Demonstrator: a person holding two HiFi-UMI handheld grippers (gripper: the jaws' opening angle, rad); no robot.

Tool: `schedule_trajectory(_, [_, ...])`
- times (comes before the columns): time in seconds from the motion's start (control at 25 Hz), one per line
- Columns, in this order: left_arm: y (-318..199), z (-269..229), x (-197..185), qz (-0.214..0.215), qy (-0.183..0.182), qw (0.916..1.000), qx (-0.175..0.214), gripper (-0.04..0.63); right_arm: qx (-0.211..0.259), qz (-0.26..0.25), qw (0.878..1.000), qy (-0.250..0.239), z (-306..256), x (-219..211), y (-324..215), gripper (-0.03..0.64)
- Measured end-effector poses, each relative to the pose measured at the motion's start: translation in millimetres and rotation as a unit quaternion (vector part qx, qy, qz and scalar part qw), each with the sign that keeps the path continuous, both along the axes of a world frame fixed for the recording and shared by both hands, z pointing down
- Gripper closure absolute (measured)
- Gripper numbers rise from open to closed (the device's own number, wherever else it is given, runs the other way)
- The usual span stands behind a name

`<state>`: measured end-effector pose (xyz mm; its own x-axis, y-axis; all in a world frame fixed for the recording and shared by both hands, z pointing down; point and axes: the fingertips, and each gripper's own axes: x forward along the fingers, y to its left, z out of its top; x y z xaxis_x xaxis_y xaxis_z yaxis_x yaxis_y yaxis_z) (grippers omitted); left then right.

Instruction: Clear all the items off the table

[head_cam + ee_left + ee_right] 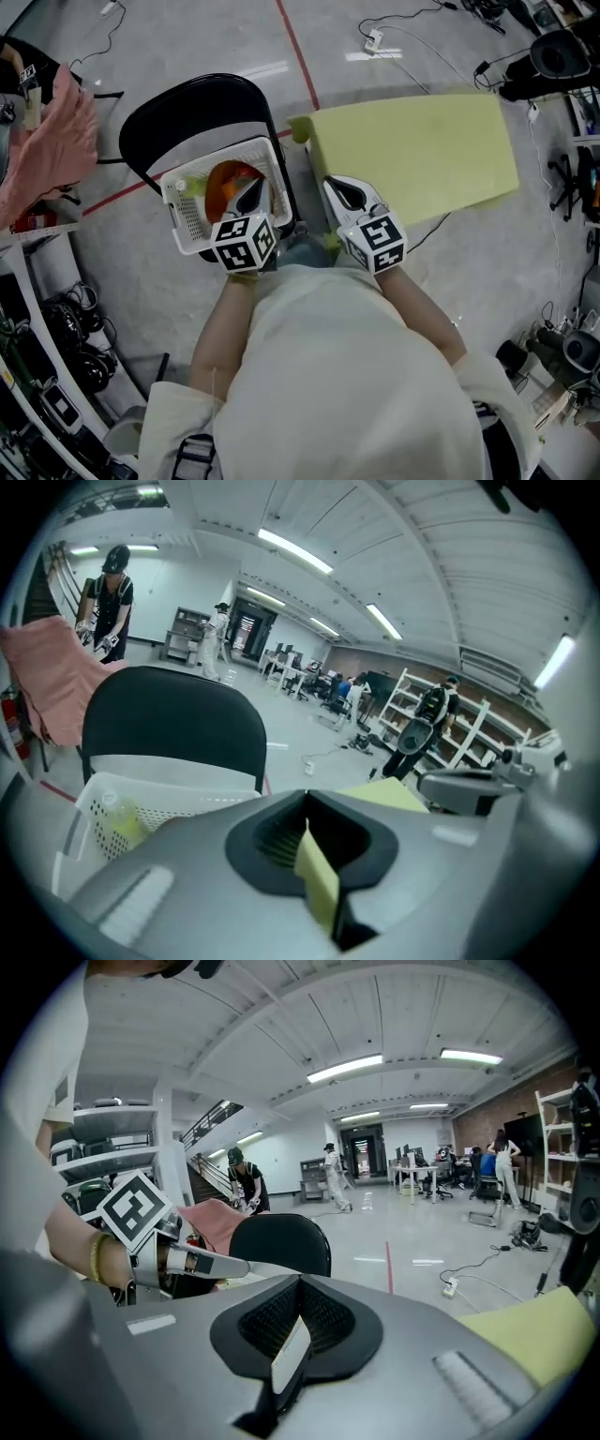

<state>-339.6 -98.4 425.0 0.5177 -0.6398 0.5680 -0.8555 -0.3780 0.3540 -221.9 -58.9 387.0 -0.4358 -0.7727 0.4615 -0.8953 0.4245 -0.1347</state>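
A white perforated basket (pixel 174 190) sits on the seat of a black chair (pixel 192 103). It holds an orange item (pixel 223 186) and a small yellow-green piece (pixel 194 187). My left gripper (pixel 251 194) hangs over the basket's right side with its jaws shut; in its own view (pixel 306 799) a thin yellow-green strip shows at the seam. My right gripper (pixel 342 190) is shut too, at the near-left edge of the yellow-green table (pixel 422 155), whose top shows plain. In the right gripper view (pixel 300 1283) the left gripper (pixel 192 1263) is at the left.
A pink cloth (pixel 52 150) hangs at the left by shelves of gear. Cables and a power strip (pixel 373 39) lie on the grey floor beyond the table, and a red line (pixel 298 52) crosses it. People stand far off (pixel 111 592).
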Motion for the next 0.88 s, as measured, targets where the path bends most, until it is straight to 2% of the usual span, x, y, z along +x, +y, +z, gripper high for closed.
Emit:
schedule_trajectory(0.28, [26.4, -2.9, 53.5, 0.063, 0.02, 0.9978, -0.006, 0.584, -0.001, 0.059, 0.998, -0.002, -0.1, 42.6, 36.3, 0.623])
schedule_trajectory(0.52, [68.6, -14.2, 103.3, 0.119, 0.023, 0.9926, 0.003, 0.584, 0.005, 0.103, 0.995, 0.002, -7.0, 82.4, 85.9, 0.623])
schedule_trajectory(0.88, [149.9, -28.5, 144.0, 0.151, 0.026, 0.9882, 0.002, 0.584, 0.009, 0.139, 0.99, 0.007, -19.0, 115.5, 174.4, 0.623])
